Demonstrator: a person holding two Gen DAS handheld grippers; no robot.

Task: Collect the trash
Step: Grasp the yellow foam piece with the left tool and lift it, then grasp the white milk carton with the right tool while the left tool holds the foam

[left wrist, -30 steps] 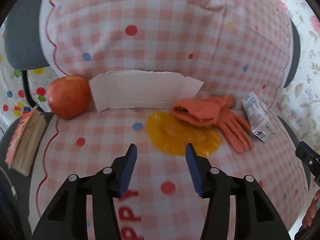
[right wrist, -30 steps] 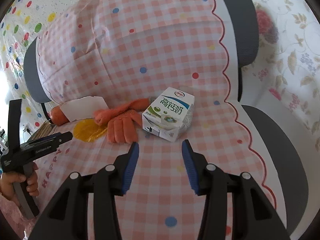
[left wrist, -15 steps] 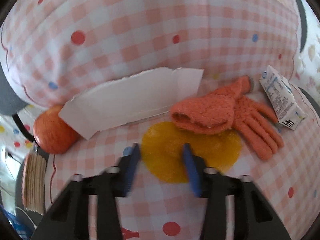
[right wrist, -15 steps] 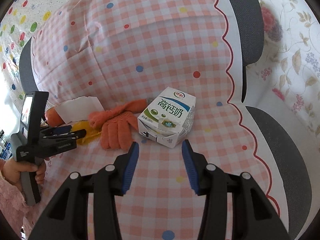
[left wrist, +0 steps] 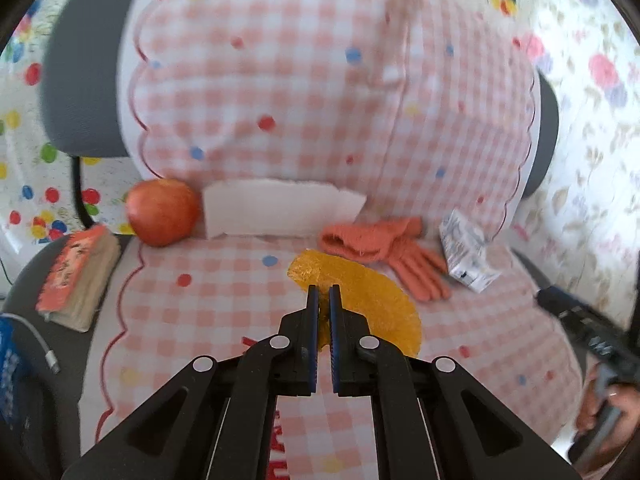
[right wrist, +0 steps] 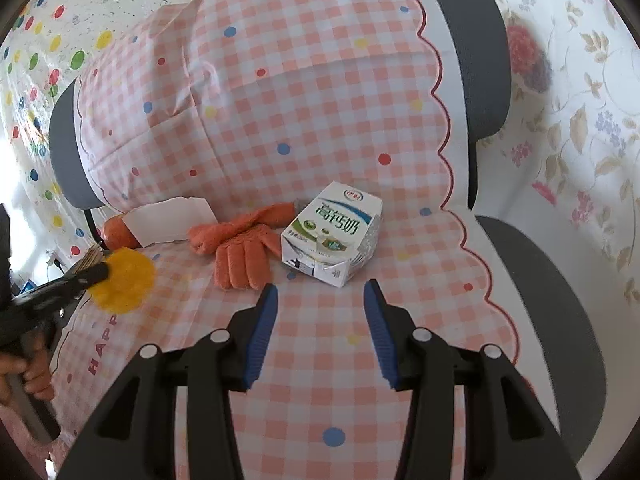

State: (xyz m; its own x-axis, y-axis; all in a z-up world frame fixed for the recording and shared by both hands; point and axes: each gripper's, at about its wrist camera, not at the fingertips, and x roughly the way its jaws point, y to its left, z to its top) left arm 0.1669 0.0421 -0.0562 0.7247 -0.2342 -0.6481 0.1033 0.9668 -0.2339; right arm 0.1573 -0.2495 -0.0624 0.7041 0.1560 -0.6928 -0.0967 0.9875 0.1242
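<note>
My left gripper is shut on a thin orange-yellow disc and holds it lifted above the checked chair seat; the disc shows in the right wrist view too. My right gripper is open and empty, just in front of a white milk carton lying on the seat, also seen in the left wrist view. A torn white paper leans against the chair back.
Orange gloves lie between the paper and the carton. A red apple sits at the seat's back left, a book at its left edge. A pink checked cloth covers the grey chair.
My left gripper closed on the orange disc and lifted it back off the seat. My right gripper stayed open near the carton, edging slightly closer.
</note>
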